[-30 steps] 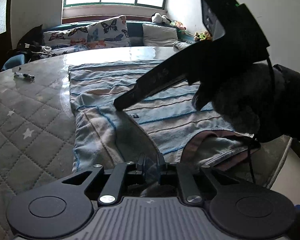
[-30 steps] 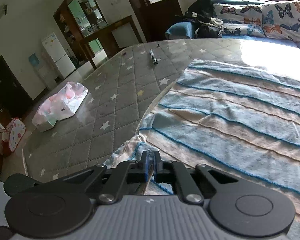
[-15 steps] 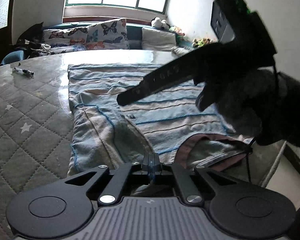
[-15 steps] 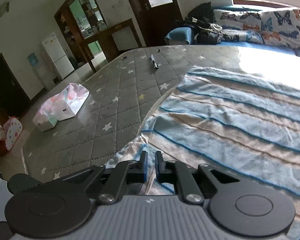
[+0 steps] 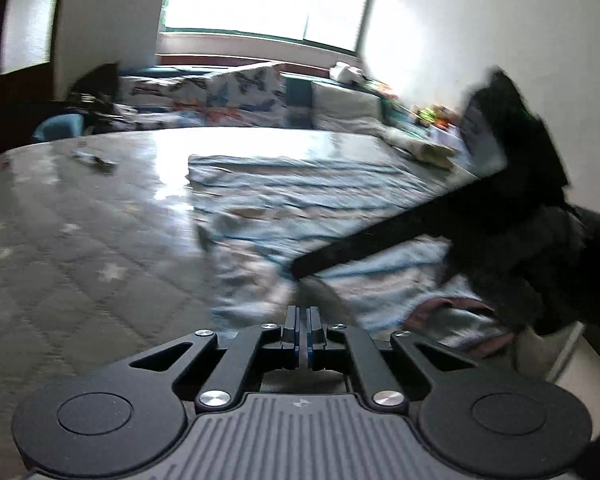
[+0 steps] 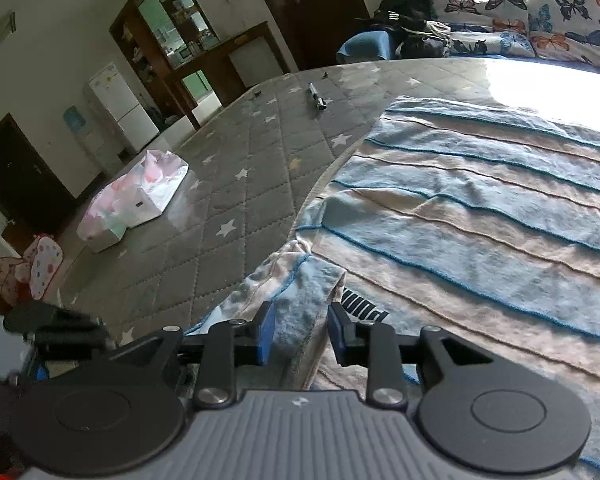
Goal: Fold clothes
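Striped blue-and-tan garment (image 6: 480, 208) lies spread flat across my quilted star-patterned table (image 6: 236, 184), and I judge the fold barely begun: one side piece, what looks like a sleeve (image 6: 296, 280), is turned in over the near left corner, while the body is one wide, unfolded sheet with its neckline (image 5: 444, 308) showing near the table's edge. My right gripper (image 6: 300, 332) has just been opening; its blue pads stand apart with the sleeve cloth lying between them, no longer pinched as far as I can tell. My left gripper (image 5: 302, 334) has its jaws pressed together, and I can't make out any cloth caught in them through the blur. Left to do, by my reckoning: the other side, then folding the length. Around me sit a pink-and-white tissue pack (image 6: 134, 196) and a small pen-like object (image 6: 316, 96), both well apart from the cloth and unlikely to hinder. Butterfly cushions (image 6: 540, 20) line the sofa beyond. Nothing blocks the garment itself.
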The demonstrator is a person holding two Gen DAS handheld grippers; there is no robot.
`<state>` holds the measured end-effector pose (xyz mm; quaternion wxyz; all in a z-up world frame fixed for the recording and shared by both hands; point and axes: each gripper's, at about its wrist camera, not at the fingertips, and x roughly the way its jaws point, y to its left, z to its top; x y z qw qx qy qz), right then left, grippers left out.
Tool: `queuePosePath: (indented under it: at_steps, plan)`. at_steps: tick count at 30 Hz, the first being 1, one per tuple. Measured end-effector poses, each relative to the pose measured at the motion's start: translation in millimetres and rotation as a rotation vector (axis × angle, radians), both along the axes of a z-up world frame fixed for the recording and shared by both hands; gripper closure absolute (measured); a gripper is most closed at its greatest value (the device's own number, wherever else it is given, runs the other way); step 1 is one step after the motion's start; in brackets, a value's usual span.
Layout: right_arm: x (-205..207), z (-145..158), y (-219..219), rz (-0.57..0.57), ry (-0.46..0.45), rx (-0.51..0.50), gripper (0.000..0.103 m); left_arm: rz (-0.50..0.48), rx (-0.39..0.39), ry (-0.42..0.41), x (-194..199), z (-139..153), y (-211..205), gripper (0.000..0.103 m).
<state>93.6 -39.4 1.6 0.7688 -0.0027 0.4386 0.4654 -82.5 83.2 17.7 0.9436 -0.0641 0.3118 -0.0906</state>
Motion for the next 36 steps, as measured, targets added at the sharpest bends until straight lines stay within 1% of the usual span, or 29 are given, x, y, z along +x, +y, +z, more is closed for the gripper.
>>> queuePosePath:
  at_steps: [4, 5, 7, 8, 11, 13, 19, 20, 21, 23, 25, 29, 31, 34, 36]
  plan:
    - [-0.3, -2.8, -0.9, -0.001, 0.016, 0.005, 0.075, 0.081, -0.027, 0.001, 6.2, -1.1, 21.9, 0.099]
    - [-0.9, -3.0, -0.3, -0.001, 0.015, 0.007, 0.077, 0.091, -0.032, 0.003, 8.3, -2.2, 24.4, 0.099]
    - [-1.8, -2.9, 0.9, -0.004, 0.014, 0.016, 0.081, 0.093, -0.032, 0.007, 11.9, -3.9, 25.7, 0.099]
    - [-1.8, -2.8, 1.3, -0.005, 0.016, 0.02, 0.088, 0.091, -0.027, 0.008, 12.8, -5.1, 24.0, 0.099]
    - [-3.0, -0.2, 1.3, -0.023, -0.004, 0.016, 0.092, 0.078, 0.009, 0.017, 17.2, -9.7, 18.6, 0.099]
    - [-5.7, 5.2, 0.1, -0.025, -0.023, 0.022, 0.094, 0.066, 0.02, 0.025, 17.9, -13.0, 14.5, 0.099]
    - [-11.0, 28.6, -3.0, -0.007, -0.036, 0.074, 0.095, 0.045, 0.073, 0.034, 18.8, -23.7, 8.7, 0.099]
    - [-11.6, 31.5, -2.3, -0.014, -0.061, 0.055, 0.095, 0.041, 0.079, 0.033, 18.4, -24.0, 7.9, 0.099]
    - [-11.7, 31.6, -0.9, -0.023, -0.085, 0.021, 0.091, 0.037, 0.087, 0.033, 18.1, -24.2, 7.4, 0.099]
    - [-11.9, 29.9, -0.2, -0.056, -0.151, -0.061, 0.091, 0.034, 0.101, 0.027, 17.5, -22.2, 5.8, 0.099]
    - [-10.9, 30.6, -2.1, -0.052, -0.15, -0.051, 0.091, 0.033, 0.111, 0.017, 16.9, -18.1, 3.7, 0.099]
    - [-7.4, 36.9, 1.3, -0.033, -0.175, -0.015, 0.091, -0.004, 0.133, -0.042, 22.1, -6.1, -6.9, 0.099]
    - [-4.3, 38.4, 5.3, -0.016, -0.17, -0.001, 0.091, -0.032, 0.151, -0.037, 28.8, -8.4, -14.9, 0.099]
    - [-1.6, 33.4, 6.6, -0.016, -0.137, -0.003, 0.091, -0.066, 0.167, 0.001, 34.7, -20.2, -22.7, 0.099]
    - [-3.4, 28.4, 2.1, -0.01, -0.106, 0.0, 0.091, -0.071, 0.154, 0.018, 34.4, -26.6, -23.7, 0.099]
